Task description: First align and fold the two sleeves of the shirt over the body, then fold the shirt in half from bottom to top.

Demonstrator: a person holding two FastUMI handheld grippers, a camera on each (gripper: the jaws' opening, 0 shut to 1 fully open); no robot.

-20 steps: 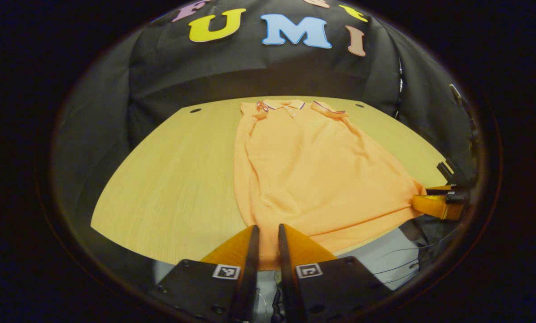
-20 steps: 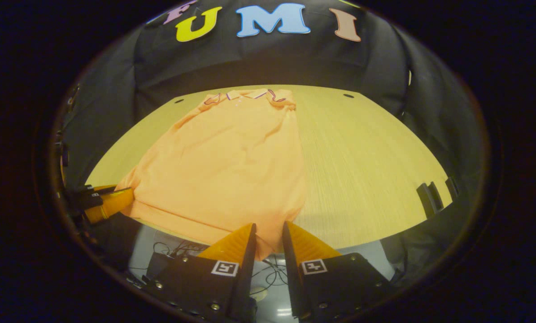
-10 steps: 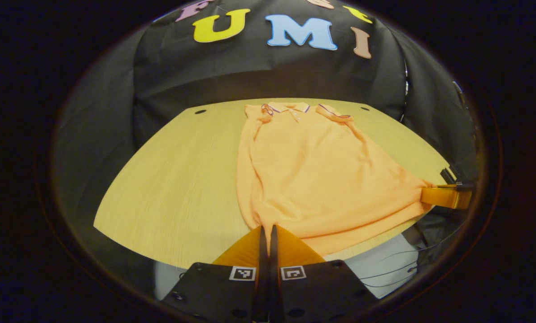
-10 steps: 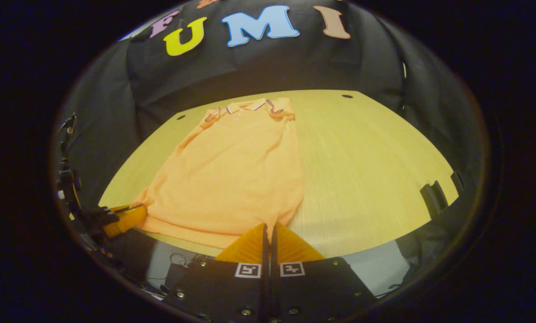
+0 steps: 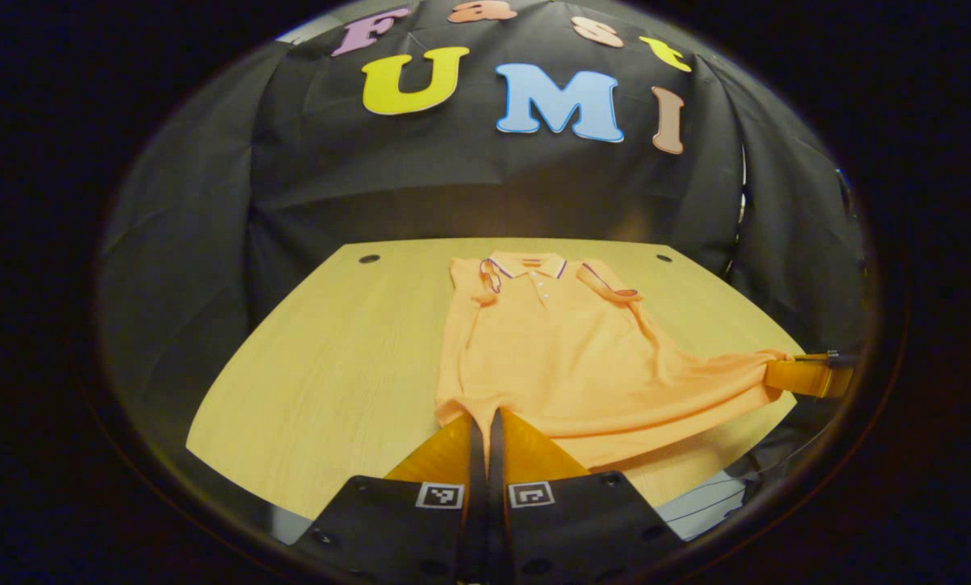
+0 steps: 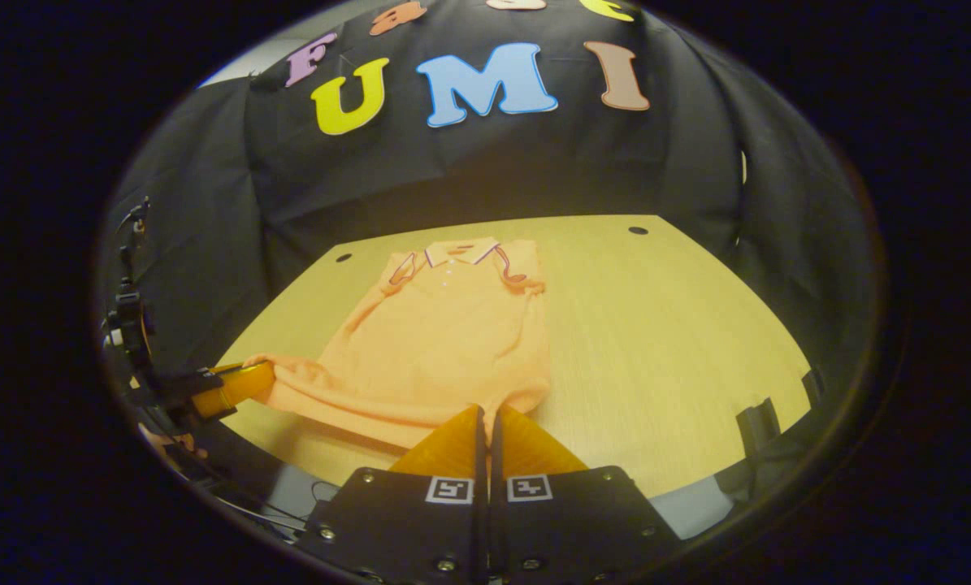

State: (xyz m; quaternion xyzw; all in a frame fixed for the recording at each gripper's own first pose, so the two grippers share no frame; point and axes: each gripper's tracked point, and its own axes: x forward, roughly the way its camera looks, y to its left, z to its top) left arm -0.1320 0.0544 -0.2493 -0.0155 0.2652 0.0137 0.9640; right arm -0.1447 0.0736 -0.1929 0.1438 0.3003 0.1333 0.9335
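Observation:
An orange polo shirt (image 5: 558, 349) (image 6: 444, 341) lies on the wooden table (image 5: 331, 341), collar at the far end, both sleeves folded over the body. My left gripper (image 5: 481, 418) is shut on the shirt's bottom left hem corner and holds it above the table. My right gripper (image 6: 485, 414) is shut on the bottom right hem corner, also raised. The hem hangs as a lifted band between them. The right gripper (image 5: 806, 375) appears at the right edge of the left gripper view; the left gripper (image 6: 225, 386) appears at the left of the right gripper view.
The wooden table (image 6: 664, 325) has bare wood on both sides of the shirt and small dark holes (image 5: 369, 259) (image 6: 637, 231) near its far corners. Black cloth walls surround it. A dark bracket (image 6: 757, 422) sits at the table's near right edge.
Both grippers went from open to shut on the hem corners, then lifted them and carried them toward the collar, so the shirt's lower part now rises off the table.

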